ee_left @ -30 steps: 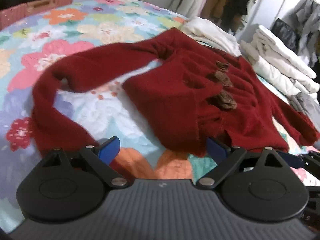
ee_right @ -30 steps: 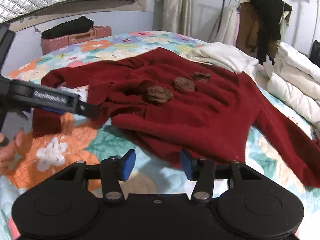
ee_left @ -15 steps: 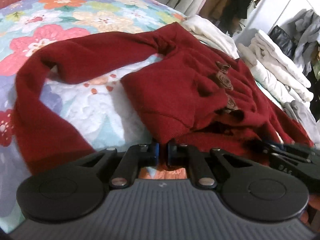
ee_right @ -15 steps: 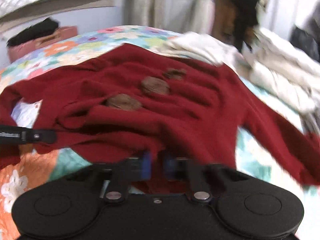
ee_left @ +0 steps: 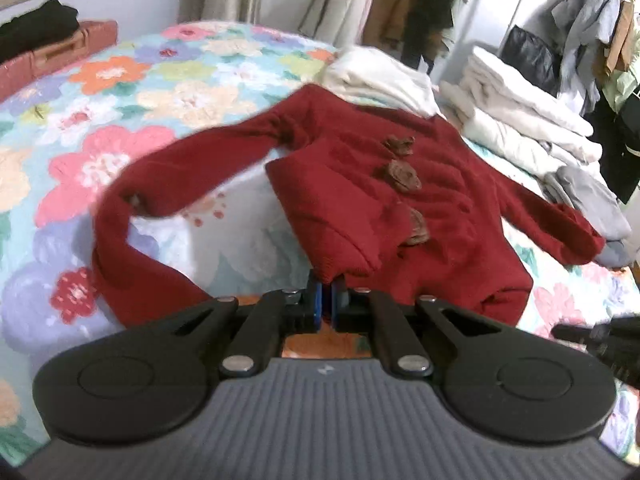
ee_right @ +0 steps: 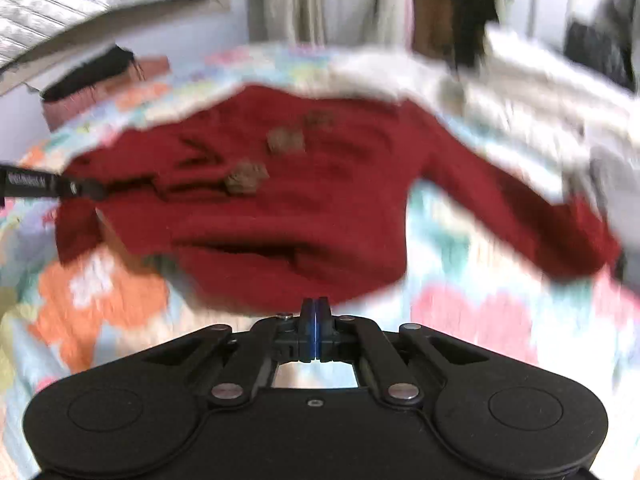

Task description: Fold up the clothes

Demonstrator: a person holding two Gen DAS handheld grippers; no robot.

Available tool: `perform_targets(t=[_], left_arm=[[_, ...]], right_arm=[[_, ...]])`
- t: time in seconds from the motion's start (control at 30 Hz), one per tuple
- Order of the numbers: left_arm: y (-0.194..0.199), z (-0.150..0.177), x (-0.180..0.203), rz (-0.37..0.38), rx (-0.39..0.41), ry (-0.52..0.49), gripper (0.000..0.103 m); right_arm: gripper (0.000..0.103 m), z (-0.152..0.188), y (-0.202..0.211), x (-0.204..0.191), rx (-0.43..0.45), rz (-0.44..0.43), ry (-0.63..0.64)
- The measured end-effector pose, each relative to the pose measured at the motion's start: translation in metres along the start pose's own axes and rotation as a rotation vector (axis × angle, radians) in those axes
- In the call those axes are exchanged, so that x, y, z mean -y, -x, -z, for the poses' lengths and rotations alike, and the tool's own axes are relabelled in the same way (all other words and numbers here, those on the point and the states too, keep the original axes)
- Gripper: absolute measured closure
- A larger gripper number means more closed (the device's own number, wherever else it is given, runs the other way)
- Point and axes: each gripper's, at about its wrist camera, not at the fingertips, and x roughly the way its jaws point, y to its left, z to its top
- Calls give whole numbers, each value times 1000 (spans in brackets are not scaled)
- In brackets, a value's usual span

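A red knit sweater (ee_left: 440, 220) with three brown rosettes lies spread on the floral bedspread (ee_left: 120, 100); one sleeve curls to the left. My left gripper (ee_left: 325, 296) is shut on a folded corner of the sweater's lower edge, which is pinched between its blue pads. It also shows at the left edge of the right wrist view, where the left gripper (ee_right: 98, 192) reaches the sweater (ee_right: 320, 220). My right gripper (ee_right: 316, 306) has its pads pressed together, with the hem's edge just at its tips. This view is blurred and no fabric shows between the pads.
Folded white clothes (ee_left: 520, 112) are stacked at the bed's right side, with a cream garment (ee_left: 380, 80) behind the sweater and a grey one (ee_left: 588, 200) beside the right sleeve. A pink case (ee_left: 60, 52) stands far left. Hanging clothes (ee_left: 592, 20) fill the back.
Both grippers went from open to shut at the sweater's lower edge. The left one has lifted with a fold in it. The right one has drawn back, and the sweater's body lies more spread.
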Motion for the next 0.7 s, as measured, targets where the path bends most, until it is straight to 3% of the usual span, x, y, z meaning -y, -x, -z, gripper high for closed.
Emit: perform_targets(t=[0.13,0.2,0.27,0.33,0.37,0.4,0.5,0.57,0.7], left_arm=[[-19,8,2,-146,-99,-81,98],[-18,7,5,-197,-66,-119,97],[-8,3,12,-179,34,-146,93],[5,-2,21,-147,145,-172,76],[8,-4,25,-148,170,-184,63],[5,-4,28,-150,171,-199,56],[-16,-3,31,-134,133,-234,45],[-33,4,29,-148,77,-223,44],[-58,13,21,-171,-19,-211,44]], right_arm=[[102,15,-5,1,-28,53,23],[97,7,-7,-2,-16,31,26],[91,-1,-7,-6,11,4,23],[65,-14,-13,-15,46,-40,35],[43,-20,-16,-19,63,-62,41],[38,-25,-23,-24,69,-64,57],[38,-35,-54,-38,40,3,114],[38,-40,-78,-43,-2,92,146],[37,-38,-92,-31,-10,126,66]])
